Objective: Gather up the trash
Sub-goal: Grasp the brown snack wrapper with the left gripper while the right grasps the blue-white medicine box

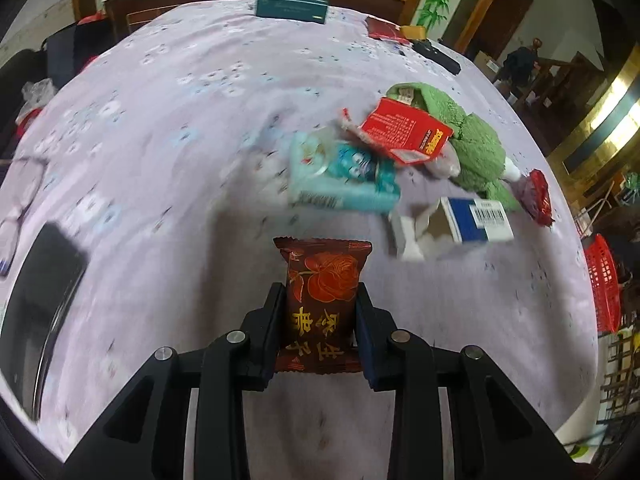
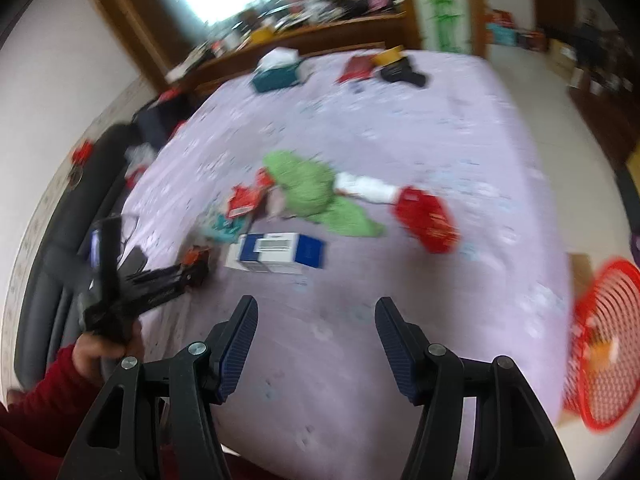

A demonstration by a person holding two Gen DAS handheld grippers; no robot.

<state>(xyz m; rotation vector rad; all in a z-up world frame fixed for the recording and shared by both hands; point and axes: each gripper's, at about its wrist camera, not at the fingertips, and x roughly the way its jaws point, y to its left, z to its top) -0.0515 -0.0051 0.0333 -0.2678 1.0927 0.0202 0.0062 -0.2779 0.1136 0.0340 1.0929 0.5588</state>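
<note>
At the lower centre of the left wrist view, the left gripper (image 1: 320,300) pinched a brown rose-printed wrapper (image 1: 322,292) between its pads, above the lilac tablecloth (image 1: 160,120). Right of it lay a teal packet (image 1: 344,178), a red carton (image 1: 404,130), a green cloth (image 1: 476,148) and a blue-and-white box (image 1: 476,220). Across the right wrist view, the right gripper (image 2: 316,320) stood wide with nothing between its jaws; a red basket (image 2: 608,348) sat at the right edge.
</note>
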